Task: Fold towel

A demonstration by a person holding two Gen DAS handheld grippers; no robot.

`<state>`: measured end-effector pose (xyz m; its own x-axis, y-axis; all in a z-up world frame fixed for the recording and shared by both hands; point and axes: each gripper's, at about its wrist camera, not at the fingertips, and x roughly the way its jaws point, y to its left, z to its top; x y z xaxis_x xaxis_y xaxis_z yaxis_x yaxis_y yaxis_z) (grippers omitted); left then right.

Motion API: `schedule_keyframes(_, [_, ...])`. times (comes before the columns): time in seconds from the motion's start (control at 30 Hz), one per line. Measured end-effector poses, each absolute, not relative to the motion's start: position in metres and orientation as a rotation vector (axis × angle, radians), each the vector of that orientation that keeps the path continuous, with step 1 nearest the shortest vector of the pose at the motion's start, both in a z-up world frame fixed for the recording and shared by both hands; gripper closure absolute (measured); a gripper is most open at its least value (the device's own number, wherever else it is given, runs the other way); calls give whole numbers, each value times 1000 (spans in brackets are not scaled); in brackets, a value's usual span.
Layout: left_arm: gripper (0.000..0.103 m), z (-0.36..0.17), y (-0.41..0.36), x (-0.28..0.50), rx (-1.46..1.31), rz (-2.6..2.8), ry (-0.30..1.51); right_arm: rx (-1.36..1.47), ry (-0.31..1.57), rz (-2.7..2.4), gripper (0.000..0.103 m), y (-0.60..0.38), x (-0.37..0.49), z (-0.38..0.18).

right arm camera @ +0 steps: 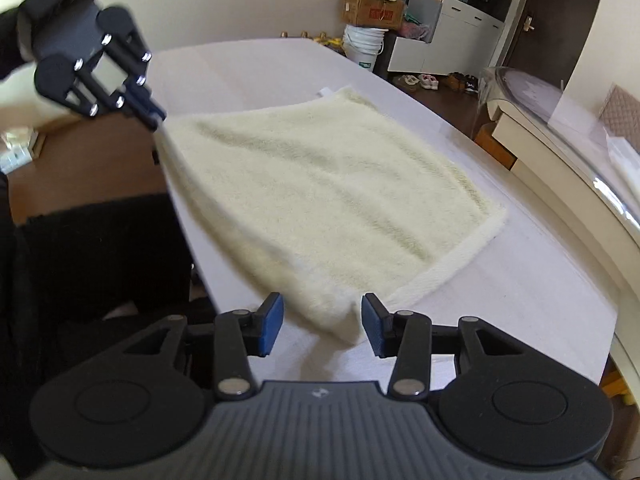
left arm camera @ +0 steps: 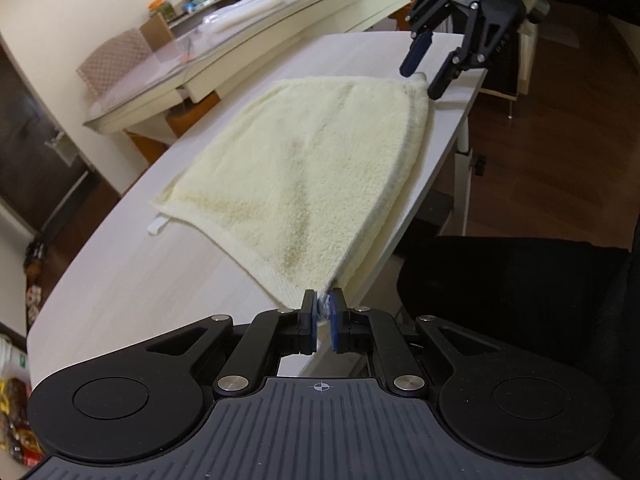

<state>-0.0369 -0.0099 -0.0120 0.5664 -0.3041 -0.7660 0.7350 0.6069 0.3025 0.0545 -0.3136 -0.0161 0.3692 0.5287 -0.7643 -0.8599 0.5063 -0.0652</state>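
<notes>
Left wrist view: left tool (left arm camera: 323,314) pinches a towel (left arm camera: 304,168) corner, right tool (right arm camera: 322,324) gapes over another corner on the worktop (right arm camera: 500,292); red carton (right arm camera: 374,11) print unreadable.

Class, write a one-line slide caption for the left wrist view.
Left gripper shut on the towel corner; right gripper open at the far corner.

towel (left arm camera: 304,160) lies on the surface (left arm camera: 132,280) along its near edge, left gripper (left arm camera: 323,320) and right gripper (right arm camera: 322,322) at opposite corners.
</notes>
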Motion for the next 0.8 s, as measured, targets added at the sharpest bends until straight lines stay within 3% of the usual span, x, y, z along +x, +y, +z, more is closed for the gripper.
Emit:
schedule_keyframes(0.27, [96,-17,-15,-35,632,-616,772,-349,853,1137,56,-326,82,-18])
schedule_keyframes(0.5, [96,-16,-21,-34,624,-588,784,-375,805,1146,60,-334,62,-17])
schedule_keyframes(0.53, [96,-16,-22,-34,626,-585,786,-387,792,1140,63,-333,60,-18])
schedule_keyframes(0.57, [96,-16,-22,-34,629,-582,788,-403,777,1136,73,-332,58,-18])
schedule_keyframes(0.63, [95,-16,-24,-35,633,-574,790,-461,731,1122,81,-329,49,-18])
schedule_keyframes(0.67, [95,-17,-24,-35,631,-570,791,-485,718,1112,90,-327,47,-18])
schedule_keyframes(0.8, [95,-17,-22,-36,600,-549,798,-634,629,1047,94,-318,28,-18])
